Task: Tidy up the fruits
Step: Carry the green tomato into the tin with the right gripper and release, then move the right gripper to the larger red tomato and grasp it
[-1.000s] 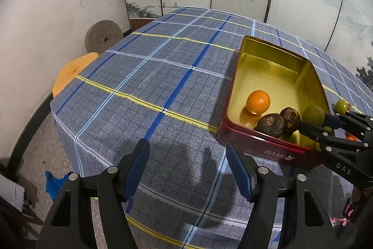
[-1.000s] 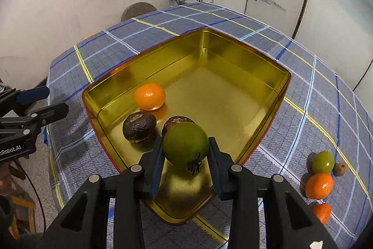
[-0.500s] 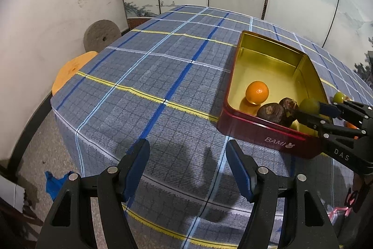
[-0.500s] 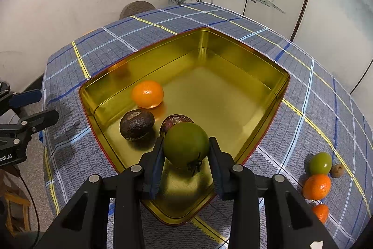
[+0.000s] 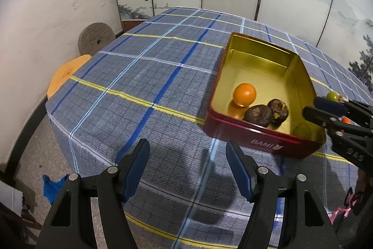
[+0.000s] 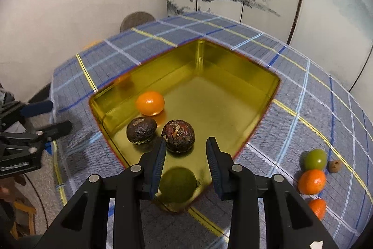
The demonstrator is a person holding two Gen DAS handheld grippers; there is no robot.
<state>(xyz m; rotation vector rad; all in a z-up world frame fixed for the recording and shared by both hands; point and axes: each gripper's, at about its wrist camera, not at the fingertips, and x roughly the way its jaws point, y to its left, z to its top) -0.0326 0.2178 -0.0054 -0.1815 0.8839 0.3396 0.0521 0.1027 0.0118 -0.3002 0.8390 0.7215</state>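
Note:
A red tin with a gold inside (image 6: 263, 106) (image 5: 265, 144) stands on the plaid tablecloth. It holds an orange (image 6: 150, 103) (image 5: 244, 94), two dark wrinkled fruits (image 6: 141, 130) (image 6: 178, 135) (image 5: 258, 114) and a green fruit (image 6: 178, 184) (image 5: 302, 129) in its near corner. My right gripper (image 6: 186, 149) is open above the green fruit and holds nothing. My left gripper (image 5: 186, 155) is open and empty over the cloth, left of the tin.
On the cloth right of the tin lie a green fruit (image 6: 315, 159), two oranges (image 6: 311, 181) (image 6: 317, 207) and a small brown fruit (image 6: 335, 165). A painted screen stands behind the table. An orange stool (image 5: 66, 74) stands by the table's left edge.
My right gripper has opened and the green fruit has dropped from it into the tin's near corner. My left gripper has drawn back a little from the tin.

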